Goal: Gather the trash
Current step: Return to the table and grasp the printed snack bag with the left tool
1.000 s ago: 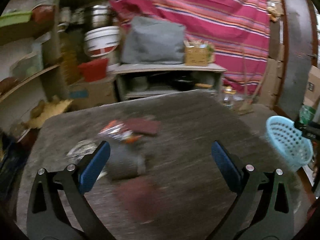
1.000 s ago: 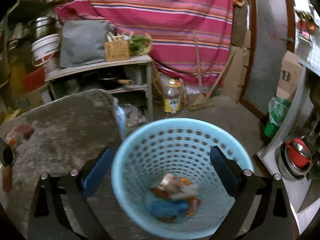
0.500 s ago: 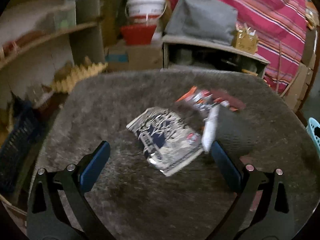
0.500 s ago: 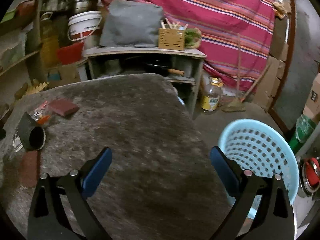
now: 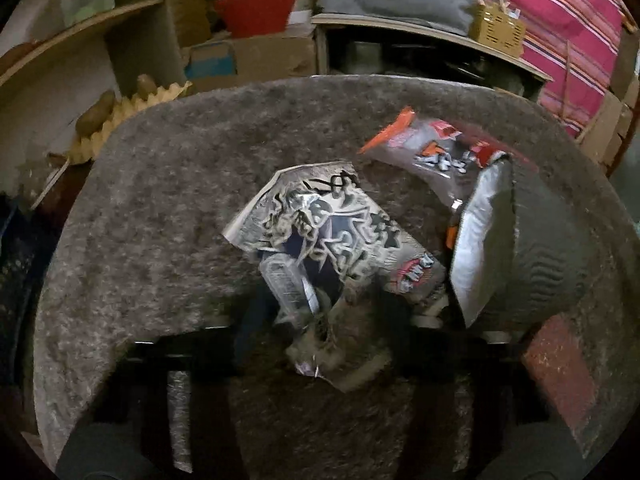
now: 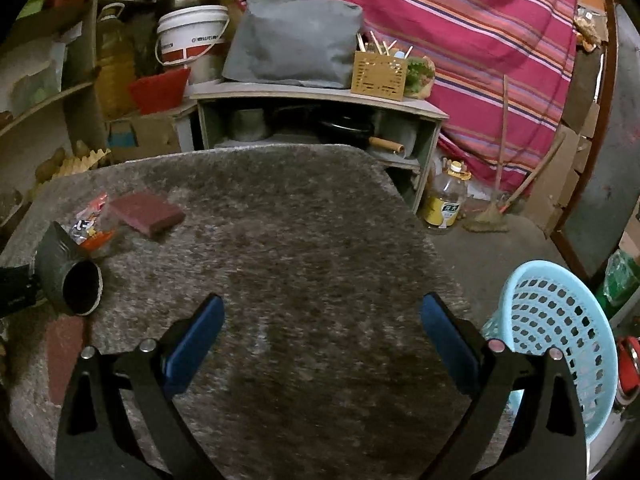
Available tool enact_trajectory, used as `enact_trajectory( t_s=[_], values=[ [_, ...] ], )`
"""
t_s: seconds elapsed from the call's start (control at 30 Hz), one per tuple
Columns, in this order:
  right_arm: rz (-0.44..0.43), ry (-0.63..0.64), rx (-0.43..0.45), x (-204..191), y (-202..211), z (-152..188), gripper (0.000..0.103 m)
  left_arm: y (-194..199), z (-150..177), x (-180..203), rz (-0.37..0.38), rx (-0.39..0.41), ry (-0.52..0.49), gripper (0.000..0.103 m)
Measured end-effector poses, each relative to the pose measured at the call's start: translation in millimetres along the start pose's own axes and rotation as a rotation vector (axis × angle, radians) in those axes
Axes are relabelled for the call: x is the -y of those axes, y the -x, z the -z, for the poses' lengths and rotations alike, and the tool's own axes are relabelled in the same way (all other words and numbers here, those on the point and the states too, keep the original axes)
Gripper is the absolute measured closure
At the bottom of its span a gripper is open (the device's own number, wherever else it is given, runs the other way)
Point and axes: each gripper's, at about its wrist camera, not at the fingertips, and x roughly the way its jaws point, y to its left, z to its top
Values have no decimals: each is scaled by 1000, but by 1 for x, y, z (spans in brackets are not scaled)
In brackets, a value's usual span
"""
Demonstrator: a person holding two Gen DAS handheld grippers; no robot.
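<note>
The left gripper [image 5: 332,320] is seen low over the grey shaggy table cover [image 5: 168,184], its jaws closing — the near end of the crumpled silver-and-blue printed snack wrapper [image 5: 320,236] lies between them, bunched up with some pile, though whether the pads are already pressing on it cannot be told through the blur. Beside it, to the right, a dark grey paper cup [image 5: 536,248] lies tipped over, an orange-edged clear wrapper [image 5: 432,152] behind. The right gripper [image 6: 320,332] is held spread wide over bare cover, nothing between its blue pads [image 6: 196,344] — the light-blue perforated plastic basket [image 6: 560,328] stands off the table's right edge
</note>
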Motion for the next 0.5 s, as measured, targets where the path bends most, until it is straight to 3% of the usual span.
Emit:
enact_trajectory(
  t_s=[0.1, 0.5],
  values=[
    [-9, 9, 1, -8, 1, -2, 6, 3, 0, 8, -7, 6, -42, 90],
    [-111, 69, -27, -78, 15, 23, 7, 64, 16, -22, -38, 122, -27, 95]
  ],
)
